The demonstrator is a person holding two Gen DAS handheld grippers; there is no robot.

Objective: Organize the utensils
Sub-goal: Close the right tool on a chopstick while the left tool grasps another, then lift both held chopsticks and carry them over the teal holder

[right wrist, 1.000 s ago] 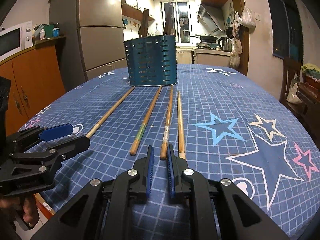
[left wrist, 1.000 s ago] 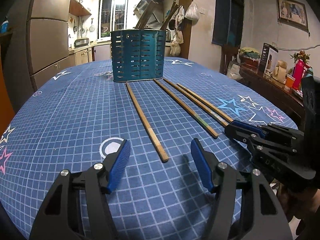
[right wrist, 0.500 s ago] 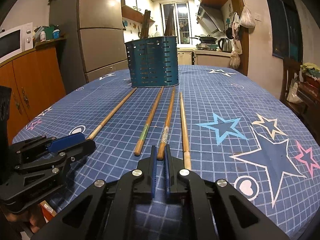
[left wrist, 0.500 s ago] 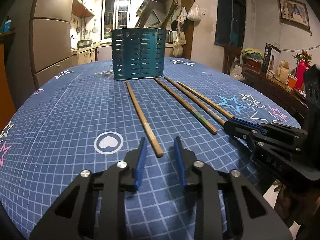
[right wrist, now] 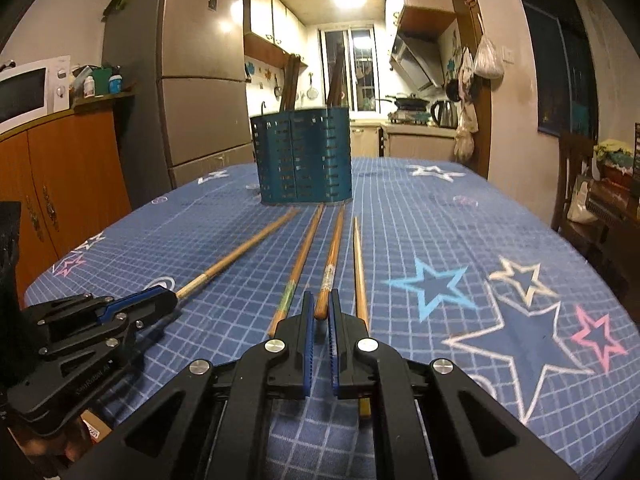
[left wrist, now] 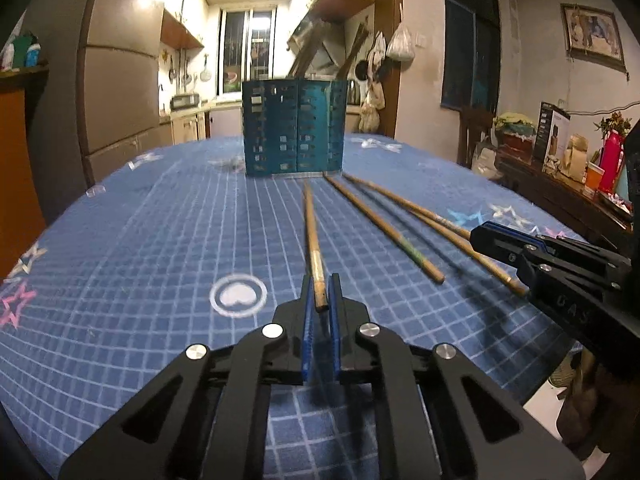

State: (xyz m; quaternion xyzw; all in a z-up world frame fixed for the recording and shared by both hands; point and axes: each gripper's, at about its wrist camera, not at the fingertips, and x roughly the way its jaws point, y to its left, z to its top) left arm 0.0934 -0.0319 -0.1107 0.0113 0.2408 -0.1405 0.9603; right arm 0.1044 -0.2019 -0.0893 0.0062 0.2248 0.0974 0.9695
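Several wooden chopsticks lie on the blue star-print tablecloth in front of a teal slotted utensil holder (left wrist: 294, 128) that has sticks standing in it; it also shows in the right wrist view (right wrist: 304, 156). My left gripper (left wrist: 320, 300) is shut on the near end of the leftmost chopstick (left wrist: 312, 236). My right gripper (right wrist: 319, 312) is shut on the near end of the third chopstick (right wrist: 334, 248). Another chopstick (right wrist: 360, 276) lies just right of it, and one with a green band (right wrist: 298, 268) just left.
The table's right edge (left wrist: 560, 360) drops off near a dark sideboard with a red flask (left wrist: 610, 164). A fridge (right wrist: 200, 92) and orange cabinets (right wrist: 72, 184) stand left of the table. A chair (right wrist: 576, 188) stands at the right.
My left gripper closed from wide open onto the leftmost chopstick's end. My right gripper narrowed and moved forward, its pads now on the third chopstick's end.
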